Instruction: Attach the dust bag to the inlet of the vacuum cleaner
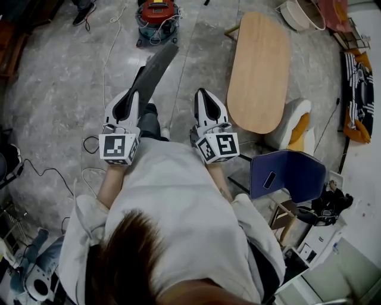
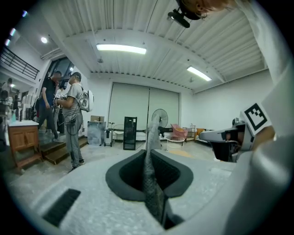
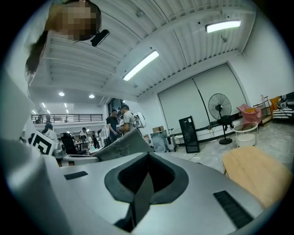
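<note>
While my left gripper [image 1: 133, 95] pinches the limp, light dust bag [image 1: 156, 67] by one end, my clenched, empty right gripper [image 1: 203, 94] should steady the other.

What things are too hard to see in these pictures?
- Vacuum cleaner: in the head view it is far off, small and cut by the top edge, so its inlet cannot be made out.
- Dust bag: its opening does not show. The left gripper view sees it edge-on, and the left gripper covers its near end.
</note>
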### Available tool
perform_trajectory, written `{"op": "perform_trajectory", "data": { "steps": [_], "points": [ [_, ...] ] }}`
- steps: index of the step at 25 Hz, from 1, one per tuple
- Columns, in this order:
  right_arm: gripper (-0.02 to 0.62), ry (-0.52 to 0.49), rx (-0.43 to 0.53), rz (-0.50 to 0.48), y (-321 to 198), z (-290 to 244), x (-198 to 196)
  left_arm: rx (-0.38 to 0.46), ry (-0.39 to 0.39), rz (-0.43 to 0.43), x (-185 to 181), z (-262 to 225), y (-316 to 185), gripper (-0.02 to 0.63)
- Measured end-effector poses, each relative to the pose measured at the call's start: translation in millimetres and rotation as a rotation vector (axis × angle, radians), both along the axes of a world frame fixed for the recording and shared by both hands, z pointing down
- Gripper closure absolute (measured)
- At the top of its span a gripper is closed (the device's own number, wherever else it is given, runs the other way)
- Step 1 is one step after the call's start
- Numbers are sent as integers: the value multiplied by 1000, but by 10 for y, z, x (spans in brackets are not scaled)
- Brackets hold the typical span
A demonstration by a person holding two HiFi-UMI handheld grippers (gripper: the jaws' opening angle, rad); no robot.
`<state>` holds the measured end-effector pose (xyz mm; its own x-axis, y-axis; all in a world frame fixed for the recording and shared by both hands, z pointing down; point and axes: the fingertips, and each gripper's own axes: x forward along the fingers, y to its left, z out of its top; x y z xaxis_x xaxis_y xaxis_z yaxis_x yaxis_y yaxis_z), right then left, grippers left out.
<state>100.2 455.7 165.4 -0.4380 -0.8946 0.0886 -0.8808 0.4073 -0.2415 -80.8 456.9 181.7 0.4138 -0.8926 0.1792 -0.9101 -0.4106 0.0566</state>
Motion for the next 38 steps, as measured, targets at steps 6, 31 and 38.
{"op": "perform_trajectory", "data": {
  "steps": [6, 31, 38],
  "points": [
    [594, -11, -15, 43, -643, -5, -156, -32, -7, 66, -101, 99, -644, 568],
    [594, -33, -13, -11, -2414, 74, -572, -90, -54, 123, -370, 237, -2362, 568],
    [594, -19, -47, -62, -3386, 211, -304, -129, -81, 135, -86, 374, -3137, 568]
  ]
}}
